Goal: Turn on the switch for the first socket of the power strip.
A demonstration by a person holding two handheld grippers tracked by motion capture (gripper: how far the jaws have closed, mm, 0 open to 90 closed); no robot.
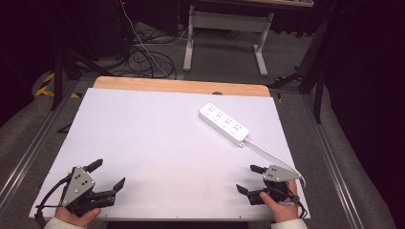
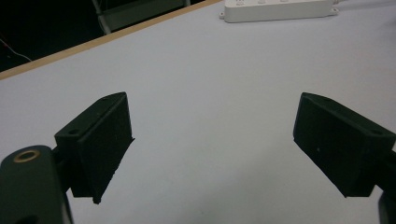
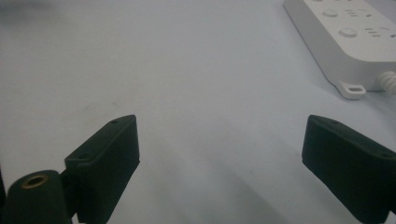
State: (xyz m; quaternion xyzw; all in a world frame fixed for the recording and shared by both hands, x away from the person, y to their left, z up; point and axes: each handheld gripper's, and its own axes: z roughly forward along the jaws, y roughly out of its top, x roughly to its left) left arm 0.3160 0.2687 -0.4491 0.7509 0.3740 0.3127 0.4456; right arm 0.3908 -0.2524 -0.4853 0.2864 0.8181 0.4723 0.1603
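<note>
High view: the bench (image 1: 143,138) carries a flat, matt white board with a strip of pale wood along its far edge. A strip (image 1: 223,123), a long white plastic power block with rounded corners, lies at about 1 o'clock from the board's middle, set on a diagonal; its white cord (image 1: 272,153) runs off toward 4 o'clock. The left gripper (image 1: 109,174) sits at 7 o'clock, black with a grey three-cornered plate, fingers spread wide and empty. The right gripper (image 1: 250,179) sits at 5 o'clock, fingers likewise apart and holding nothing, well short of the strip. Beyond the bench lie grey carpet, loose black cables (image 1: 148,59) and a white desk frame (image 1: 224,28); the room is dark.

Left gripper view: two blocky matt black fingers (image 2: 100,144) stand wide apart over bare white board. The strip shows at 1 o'clock, far off, by the wooden edge.

Right gripper view: the fingers (image 3: 109,161) are spread, empty. The strip lies at 1 o'clock, near, smooth and glossy, with round buttons, socket slots, a mounting tab and a ribbed cord collar.
</note>
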